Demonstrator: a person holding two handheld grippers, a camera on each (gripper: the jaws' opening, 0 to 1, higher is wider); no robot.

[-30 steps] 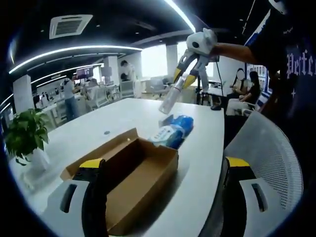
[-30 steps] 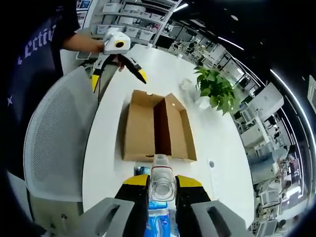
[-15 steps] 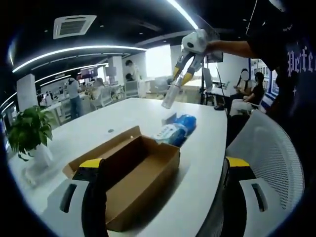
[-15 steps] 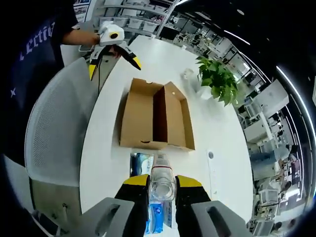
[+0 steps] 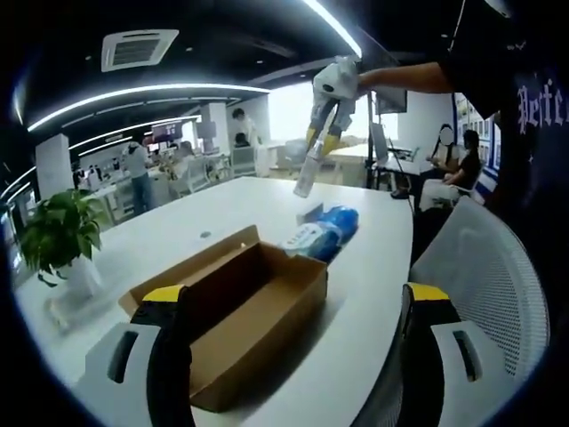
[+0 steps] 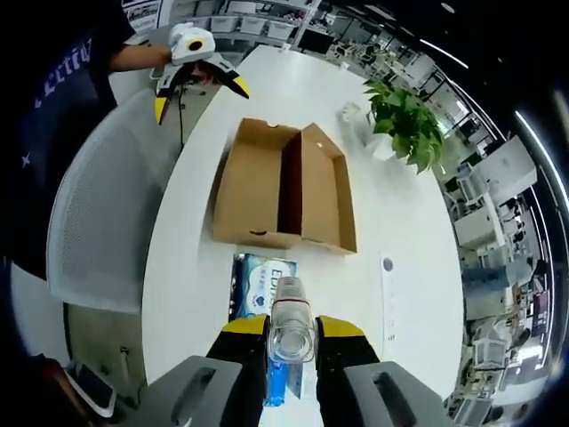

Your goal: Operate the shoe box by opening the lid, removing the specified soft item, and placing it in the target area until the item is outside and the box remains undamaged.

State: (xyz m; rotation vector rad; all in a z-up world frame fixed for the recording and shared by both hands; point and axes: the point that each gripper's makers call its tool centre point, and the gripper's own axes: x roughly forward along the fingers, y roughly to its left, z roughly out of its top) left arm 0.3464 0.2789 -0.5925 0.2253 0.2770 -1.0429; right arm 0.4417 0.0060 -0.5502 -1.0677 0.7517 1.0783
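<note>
Counter (image 6: 191, 267) is big and white, with an open cardboard box (image 6: 284, 187) lying on it, lid flat beside it. Just past the box's near end lies a blue soft pack (image 6: 260, 285), out on the counter. High above it, the right claw (image 6: 291, 342) is clenched on a clear bottle (image 6: 291, 325). The left claw (image 6: 197, 84) hangs spread wide near the box's far end, holding nothing.

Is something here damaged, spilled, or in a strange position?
Nothing looks damaged or spilled. The shoe box lies open and intact on the white table, and the blue soft pack lies outside it. One oddity: the right gripper holds a clear plastic bottle, not the pack.
</note>
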